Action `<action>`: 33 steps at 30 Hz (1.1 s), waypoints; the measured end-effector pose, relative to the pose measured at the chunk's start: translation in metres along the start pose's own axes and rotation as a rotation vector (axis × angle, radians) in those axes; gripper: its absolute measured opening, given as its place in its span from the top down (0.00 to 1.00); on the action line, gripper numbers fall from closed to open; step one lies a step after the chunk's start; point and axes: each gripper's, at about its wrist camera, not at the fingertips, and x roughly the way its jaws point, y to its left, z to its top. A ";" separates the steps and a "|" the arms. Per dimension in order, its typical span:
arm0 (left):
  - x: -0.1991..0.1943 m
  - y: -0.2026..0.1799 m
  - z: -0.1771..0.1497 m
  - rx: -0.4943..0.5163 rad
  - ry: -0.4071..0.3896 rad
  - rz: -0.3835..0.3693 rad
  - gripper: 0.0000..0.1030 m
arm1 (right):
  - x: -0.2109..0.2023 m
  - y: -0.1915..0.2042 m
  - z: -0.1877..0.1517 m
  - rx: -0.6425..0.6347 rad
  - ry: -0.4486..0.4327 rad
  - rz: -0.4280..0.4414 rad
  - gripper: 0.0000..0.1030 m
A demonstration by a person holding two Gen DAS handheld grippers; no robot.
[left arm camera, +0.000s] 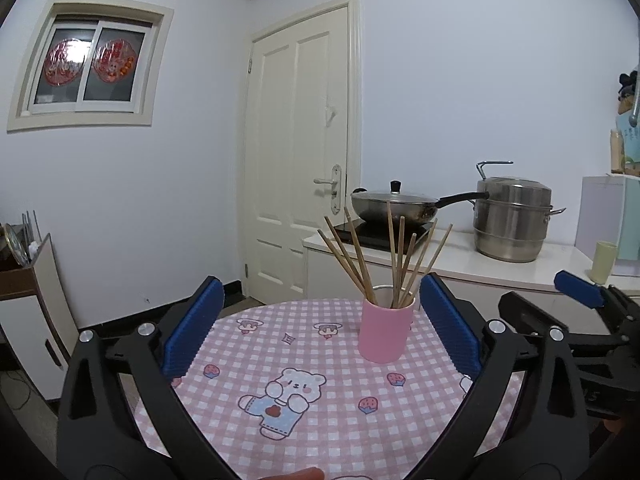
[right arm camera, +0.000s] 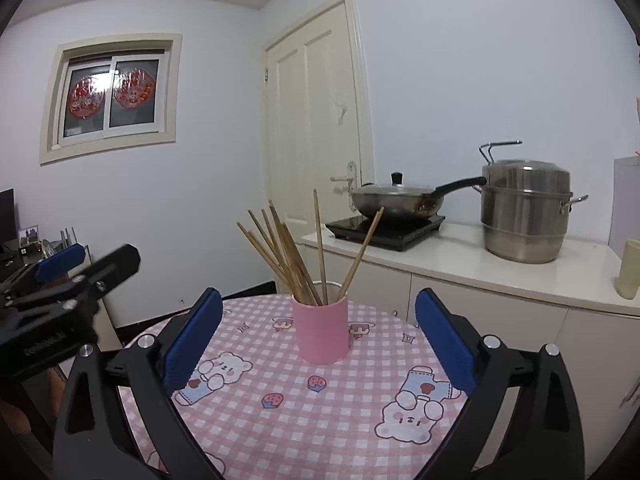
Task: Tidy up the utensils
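On the left, the left gripper (left arm camera: 320, 320) hovers over the checked tablecloth (left arm camera: 304, 432) with its blue pads spread wide and nothing between them. Toward the middle stands one pink cup (left arm camera: 385, 334) near the table's far edge, holding the chopsticks (left arm camera: 384, 256), which fan outward. I count about eight, though they overlap at the rim, so the number is uncertain. On the right, the right gripper (right arm camera: 318, 334) is likewise spread and empty, the cup ahead of it. The cup looks light and top-heavy: a finger brushing the leaning sticks could tip it off the far edge. Behind sit one pan (right arm camera: 394, 200) and one steamer pot (right arm camera: 524, 216).
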 end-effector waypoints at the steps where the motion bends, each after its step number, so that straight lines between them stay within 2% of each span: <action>1: -0.001 0.000 0.000 0.001 0.000 0.000 0.06 | -0.003 0.001 0.001 -0.003 -0.004 0.003 0.09; 14: -0.016 -0.009 0.001 0.054 -0.027 0.017 0.06 | -0.030 0.011 0.005 -0.039 -0.061 -0.037 0.08; 33: -0.026 -0.006 0.005 0.039 -0.075 0.018 0.06 | -0.039 0.016 0.010 -0.051 -0.092 -0.029 0.08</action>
